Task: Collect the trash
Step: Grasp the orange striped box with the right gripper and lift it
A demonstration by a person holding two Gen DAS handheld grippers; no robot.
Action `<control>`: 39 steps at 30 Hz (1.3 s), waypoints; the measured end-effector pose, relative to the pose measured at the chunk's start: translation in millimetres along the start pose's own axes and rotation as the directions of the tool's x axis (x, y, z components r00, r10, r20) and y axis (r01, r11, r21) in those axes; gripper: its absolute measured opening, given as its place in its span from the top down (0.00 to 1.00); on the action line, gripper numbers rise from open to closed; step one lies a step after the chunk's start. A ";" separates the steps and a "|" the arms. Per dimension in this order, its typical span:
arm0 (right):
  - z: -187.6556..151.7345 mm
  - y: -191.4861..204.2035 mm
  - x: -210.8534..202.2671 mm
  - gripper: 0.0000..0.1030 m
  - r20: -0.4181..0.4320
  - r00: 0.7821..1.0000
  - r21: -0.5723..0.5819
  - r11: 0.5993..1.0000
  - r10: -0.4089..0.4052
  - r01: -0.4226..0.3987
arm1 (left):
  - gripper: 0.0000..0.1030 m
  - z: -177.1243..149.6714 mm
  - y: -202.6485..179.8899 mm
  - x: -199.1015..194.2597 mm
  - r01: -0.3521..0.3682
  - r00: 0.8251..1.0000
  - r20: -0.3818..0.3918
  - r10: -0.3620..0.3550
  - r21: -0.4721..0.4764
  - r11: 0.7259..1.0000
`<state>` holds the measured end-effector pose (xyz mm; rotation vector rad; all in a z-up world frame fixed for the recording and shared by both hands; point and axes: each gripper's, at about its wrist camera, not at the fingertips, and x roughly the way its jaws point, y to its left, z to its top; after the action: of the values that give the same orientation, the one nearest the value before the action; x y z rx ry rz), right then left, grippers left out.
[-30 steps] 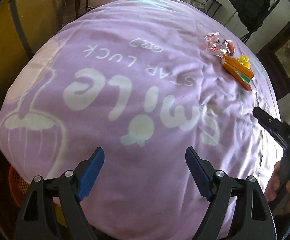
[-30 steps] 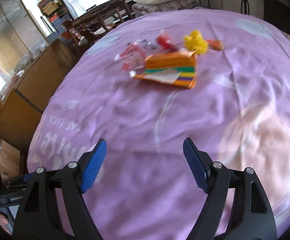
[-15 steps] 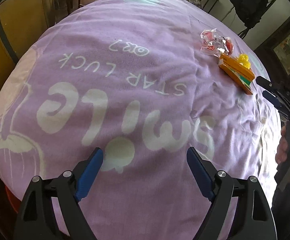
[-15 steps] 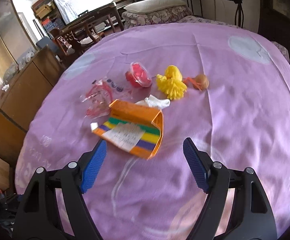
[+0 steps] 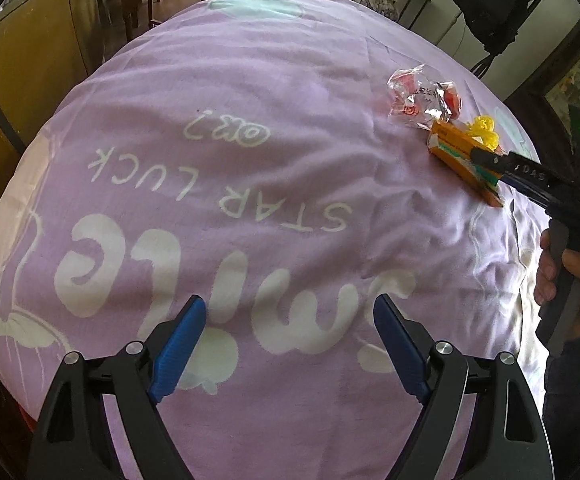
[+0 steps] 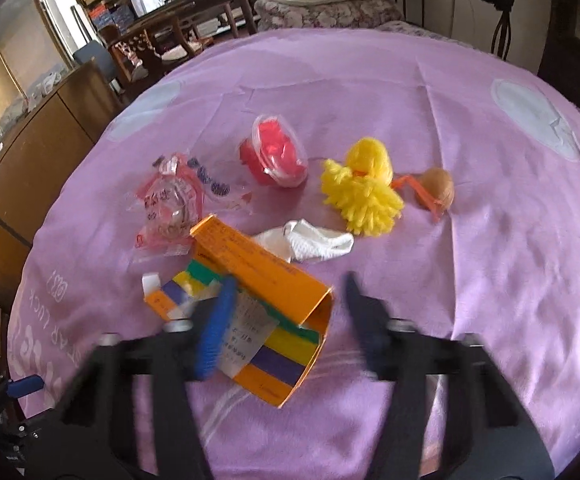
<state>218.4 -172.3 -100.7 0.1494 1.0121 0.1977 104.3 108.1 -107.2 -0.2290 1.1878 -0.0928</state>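
An open orange carton (image 6: 274, 312) with coloured stripes lies on the purple bedspread (image 6: 469, 280). My right gripper (image 6: 290, 320) is open, blurred, its jaws on either side of the carton's near end. The carton also shows in the left wrist view (image 5: 461, 160), with the right gripper (image 5: 501, 168) over it. Behind the carton lie a crumpled clear wrapper (image 6: 170, 204), a white scrap (image 6: 309, 242), a red plastic cup (image 6: 276, 152), a yellow yarn chick (image 6: 363, 188) and a brown nut (image 6: 437, 184). My left gripper (image 5: 286, 340) is open and empty over the spread's white lettering.
A wooden cabinet (image 6: 30, 140) stands along the left of the bed. Chairs and a table (image 6: 178, 24) stand beyond the far edge. A dark coat (image 5: 489, 4) hangs at the far right. A framed picture (image 5: 577, 80) hangs on the right wall.
My right gripper has moved forward to the orange carton and its jaws now straddle it. The left gripper has shifted slightly forward and stays open.
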 end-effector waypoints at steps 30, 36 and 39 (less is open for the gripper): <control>-67.0 30.4 -45.5 0.50 -0.042 0.981 0.004 0.982 0.190 -0.190 | 0.17 -21.3 0.0 -14.8 0.029 0.999 -0.016 -0.029 -0.029 0.999; -61.8 39.2 -22.2 0.48 -0.085 0.983 -0.022 0.986 0.160 -0.163 | 0.17 -22.5 0.6 -10.9 0.027 0.999 -0.028 -0.028 -0.033 0.999; -64.0 46.9 -19.7 0.49 -0.084 0.987 -0.059 0.988 0.140 -0.145 | 0.17 -20.5 2.8 -11.4 0.017 0.999 -0.026 -0.018 -0.037 0.999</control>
<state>149.2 -129.2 -107.8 0.1560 1.0742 0.3693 80.9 110.4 -104.8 -0.2713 1.2150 -0.0893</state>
